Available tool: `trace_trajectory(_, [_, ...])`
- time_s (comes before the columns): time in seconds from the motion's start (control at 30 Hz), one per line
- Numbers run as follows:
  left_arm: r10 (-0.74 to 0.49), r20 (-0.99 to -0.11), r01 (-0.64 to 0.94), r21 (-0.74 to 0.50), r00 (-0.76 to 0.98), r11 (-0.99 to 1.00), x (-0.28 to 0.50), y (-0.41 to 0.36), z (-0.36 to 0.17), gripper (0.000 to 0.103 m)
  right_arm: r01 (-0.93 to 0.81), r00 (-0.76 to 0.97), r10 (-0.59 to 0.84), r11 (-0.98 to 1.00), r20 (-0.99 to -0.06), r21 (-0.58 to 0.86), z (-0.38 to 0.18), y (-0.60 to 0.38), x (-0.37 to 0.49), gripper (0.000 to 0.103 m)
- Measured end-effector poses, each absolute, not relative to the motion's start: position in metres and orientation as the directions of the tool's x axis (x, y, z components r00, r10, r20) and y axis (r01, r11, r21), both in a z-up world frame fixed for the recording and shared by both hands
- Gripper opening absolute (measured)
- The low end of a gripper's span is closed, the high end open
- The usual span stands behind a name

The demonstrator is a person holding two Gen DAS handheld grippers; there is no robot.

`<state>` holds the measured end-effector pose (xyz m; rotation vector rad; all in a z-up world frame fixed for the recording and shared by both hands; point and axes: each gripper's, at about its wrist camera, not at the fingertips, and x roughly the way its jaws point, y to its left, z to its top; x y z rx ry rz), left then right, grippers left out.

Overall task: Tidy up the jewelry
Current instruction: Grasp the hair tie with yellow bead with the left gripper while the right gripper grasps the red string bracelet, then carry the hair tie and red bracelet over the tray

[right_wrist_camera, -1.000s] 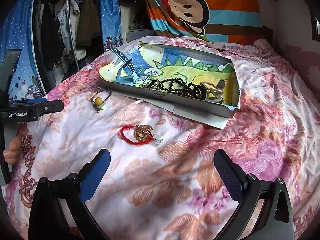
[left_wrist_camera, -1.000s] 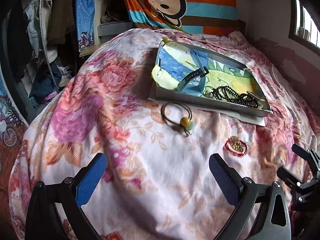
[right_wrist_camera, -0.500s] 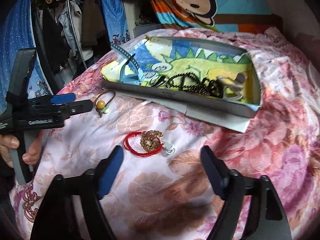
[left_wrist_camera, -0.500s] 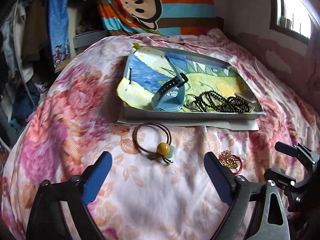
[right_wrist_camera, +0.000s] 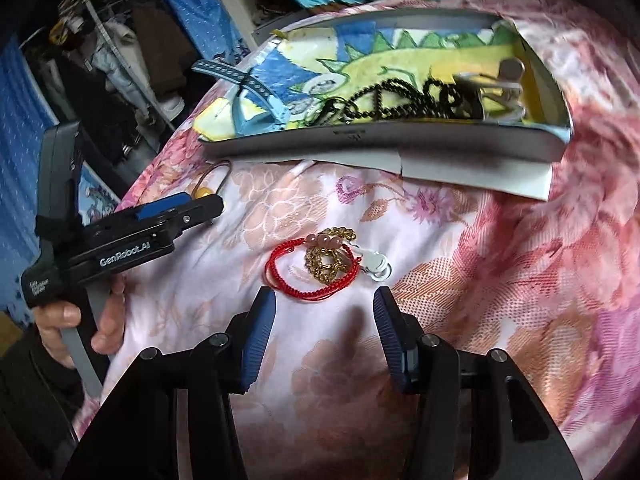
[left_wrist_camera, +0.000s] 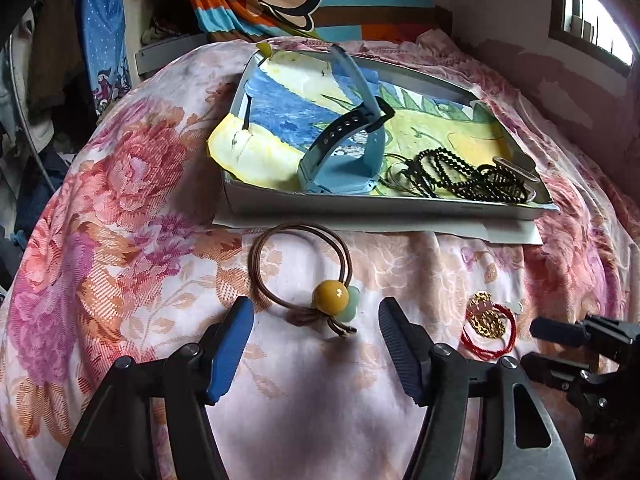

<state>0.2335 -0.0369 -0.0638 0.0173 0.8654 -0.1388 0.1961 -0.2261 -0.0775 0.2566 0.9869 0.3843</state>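
1. Left wrist view: the left tongs (left_wrist_camera: 316, 344) hang over the flowered bedspread (left_wrist_camera: 120, 200) with their jaws apart and nothing gripped; they have just been closing. The brown hair tie (left_wrist_camera: 298, 270) with its yellow bead (left_wrist_camera: 330, 298) lies straight ahead, the bead and knot just in front of the gap between the tips, the loop reaching away toward the tray (left_wrist_camera: 380, 204). The loop looks slightly longer along that line, so I'd expect the bead end to be caught first.

2. Right wrist view: the right tongs (right_wrist_camera: 324, 328) are likewise part open and empty, jaws just closing in. The red cord bracelet (right_wrist_camera: 310, 276), tangled with a gold chain (right_wrist_camera: 330, 258), lies just ahead of the tips, its longer side running across the gap.

3. Each hand is nearer its own piece; the tray sits beyond both.
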Motion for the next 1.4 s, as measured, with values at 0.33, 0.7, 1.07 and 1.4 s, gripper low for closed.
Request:
trace_trajectory(0.33, [-0.1, -0.758, 0.124, -0.026, 0.644, 0.992, 0.243, -0.043, -0.065, 0.03, -0.141, 0.484, 0.446, 0.889, -0.753, 0.435, -0.087, -0.222, 0.205, 0.023])
trace_trajectory(0.7, [-0.157, -0.794, 0.174, -0.066, 0.587, 0.983, 0.229, -0.058, -0.068, 0.023, -0.163, 0.481, 0.464, 0.881, -0.744, 0.445, -0.083, -0.226, 0.197, 0.002])
trace_trajectory(1.07, [-0.23, -0.809, 0.196, -0.145, 0.54, 0.97, 0.213, -0.065, -0.062, 0.023, -0.191, 0.573, 0.405, 0.911, -0.712, 0.365, -0.055, -0.236, 0.19, 0.001])
trace_trajectory(1.4, [-0.249, -0.794, 0.23, -0.141, 0.554, 0.963, 0.206, -0.077, -0.055, 0.023, -0.242, 0.663, 0.38, 0.924, -0.646, 0.296, -0.022, -0.245, 0.184, 0.001])
